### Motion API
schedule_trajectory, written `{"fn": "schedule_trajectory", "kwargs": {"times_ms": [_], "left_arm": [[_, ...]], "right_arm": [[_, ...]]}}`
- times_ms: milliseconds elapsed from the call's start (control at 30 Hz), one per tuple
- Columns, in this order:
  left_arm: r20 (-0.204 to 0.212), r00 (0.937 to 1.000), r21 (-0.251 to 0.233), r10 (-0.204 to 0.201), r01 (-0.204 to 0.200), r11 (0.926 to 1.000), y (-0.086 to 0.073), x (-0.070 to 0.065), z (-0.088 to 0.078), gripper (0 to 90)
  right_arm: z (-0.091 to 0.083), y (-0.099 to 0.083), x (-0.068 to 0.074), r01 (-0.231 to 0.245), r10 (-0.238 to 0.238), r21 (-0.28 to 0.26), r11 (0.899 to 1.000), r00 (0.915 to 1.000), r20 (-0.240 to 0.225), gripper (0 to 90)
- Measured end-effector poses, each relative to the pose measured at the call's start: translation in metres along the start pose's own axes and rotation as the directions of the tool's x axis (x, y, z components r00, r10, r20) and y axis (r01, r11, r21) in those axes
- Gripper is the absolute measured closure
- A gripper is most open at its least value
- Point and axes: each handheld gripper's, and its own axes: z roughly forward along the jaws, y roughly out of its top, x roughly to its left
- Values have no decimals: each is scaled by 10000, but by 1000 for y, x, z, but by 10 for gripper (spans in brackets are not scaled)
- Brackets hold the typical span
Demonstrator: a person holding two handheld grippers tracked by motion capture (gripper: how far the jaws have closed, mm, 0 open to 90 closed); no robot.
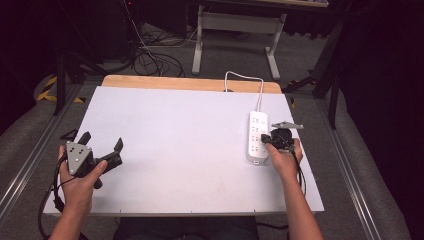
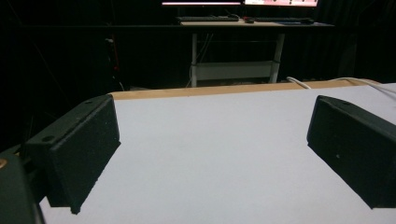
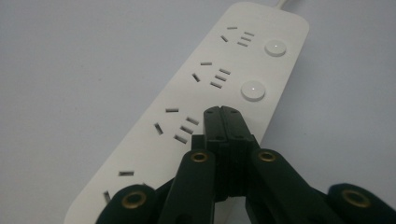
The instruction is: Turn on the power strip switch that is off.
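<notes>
The white power strip lies flat at the right side of the desk, its cord running to the far edge. It looks like a light, rigid bar of smooth, slippery plastic with rounded corners; its long edges would be the place to grip it. The right gripper, fingers pressed together and holding nothing, points down at a round switch button. The left gripper rests at the near left, fingers spread wide and empty.

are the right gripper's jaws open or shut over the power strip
Shut. In the right gripper view the right gripper has its two black jaws pressed together with nothing between them, tips over the white power strip beside a round button.
</notes>
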Motion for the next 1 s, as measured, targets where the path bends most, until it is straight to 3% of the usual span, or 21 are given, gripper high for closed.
{"fn": "schedule_trajectory", "kwargs": {"times_ms": [1000], "left_arm": [[82,10000,22,50,-50,10000,0,-1,-1,32]], "right_arm": [[0,0,1,121,-121,-10,9999,9999,86,900]]}}
